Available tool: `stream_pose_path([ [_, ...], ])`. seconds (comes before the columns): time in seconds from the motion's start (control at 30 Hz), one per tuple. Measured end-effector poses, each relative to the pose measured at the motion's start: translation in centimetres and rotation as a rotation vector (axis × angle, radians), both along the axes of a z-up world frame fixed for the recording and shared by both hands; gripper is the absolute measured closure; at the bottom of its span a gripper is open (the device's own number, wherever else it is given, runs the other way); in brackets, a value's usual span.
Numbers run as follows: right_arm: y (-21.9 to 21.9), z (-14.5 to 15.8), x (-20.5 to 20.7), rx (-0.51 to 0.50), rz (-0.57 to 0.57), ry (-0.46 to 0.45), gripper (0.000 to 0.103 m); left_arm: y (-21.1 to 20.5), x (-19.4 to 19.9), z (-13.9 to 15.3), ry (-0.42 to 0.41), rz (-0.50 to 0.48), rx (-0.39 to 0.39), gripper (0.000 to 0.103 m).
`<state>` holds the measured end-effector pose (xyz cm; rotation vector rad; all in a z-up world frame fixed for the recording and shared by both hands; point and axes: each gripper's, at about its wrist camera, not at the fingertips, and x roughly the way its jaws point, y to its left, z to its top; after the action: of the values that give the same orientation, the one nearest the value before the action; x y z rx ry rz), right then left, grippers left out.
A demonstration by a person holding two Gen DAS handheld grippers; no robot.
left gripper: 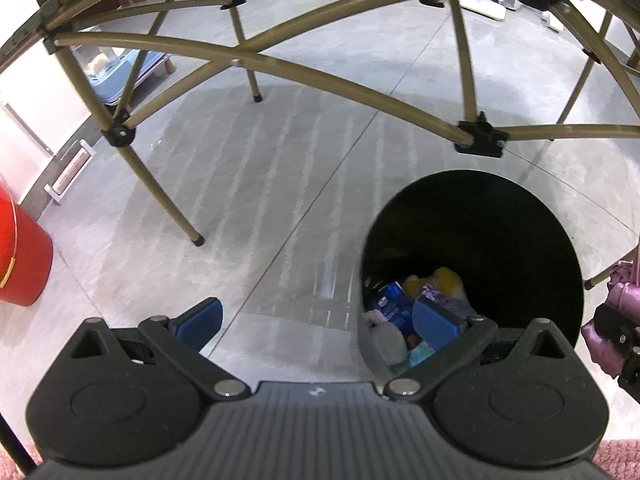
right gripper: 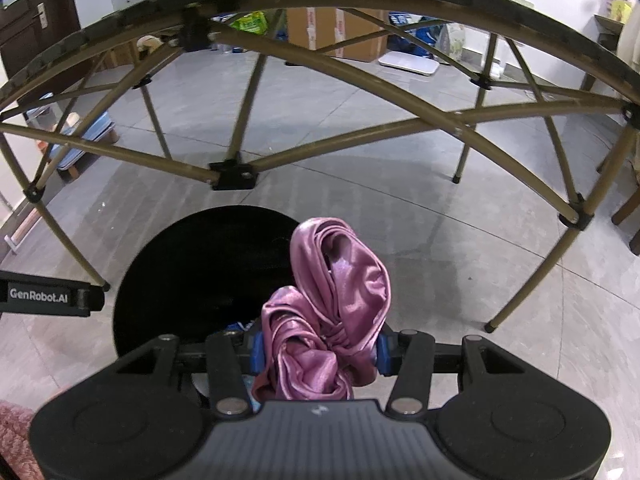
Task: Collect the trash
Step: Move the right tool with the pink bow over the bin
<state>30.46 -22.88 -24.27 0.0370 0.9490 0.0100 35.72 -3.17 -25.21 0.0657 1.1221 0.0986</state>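
A black round trash bin (left gripper: 520, 216) stands on the floor under a folding table; it holds several pieces of trash (left gripper: 404, 312). My left gripper (left gripper: 318, 320) is open and empty, its right finger over the bin's left rim. My right gripper (right gripper: 318, 354) is shut on a crumpled pink satin cloth (right gripper: 340, 280) and holds it above the bin's right edge (right gripper: 192, 264). The cloth and right gripper also show at the right edge of the left wrist view (left gripper: 616, 320).
The folding table's tan tube frame (left gripper: 280, 64) and legs (left gripper: 168, 196) stand around and over the bin. A red bucket (left gripper: 20, 256) sits at the left. Cardboard boxes (right gripper: 336, 32) and a white scale (right gripper: 408, 64) lie beyond the table. A pink rug edge (right gripper: 12, 420) is near me.
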Motion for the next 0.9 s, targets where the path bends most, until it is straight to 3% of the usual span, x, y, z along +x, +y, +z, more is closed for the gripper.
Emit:
stream_pose_path([
  [0.53,5.8,-0.2,1.7,-0.017,0.078,0.016,0.055,4.8,-0.2,-0.1,0.005,0.08,-0.001,0.0],
  [0.9,8.4,-2.4,3.7,-0.016,0.085,0.082,0.054,7.5,-0.4,-0.1,0.015,0.138,0.002,0.0],
])
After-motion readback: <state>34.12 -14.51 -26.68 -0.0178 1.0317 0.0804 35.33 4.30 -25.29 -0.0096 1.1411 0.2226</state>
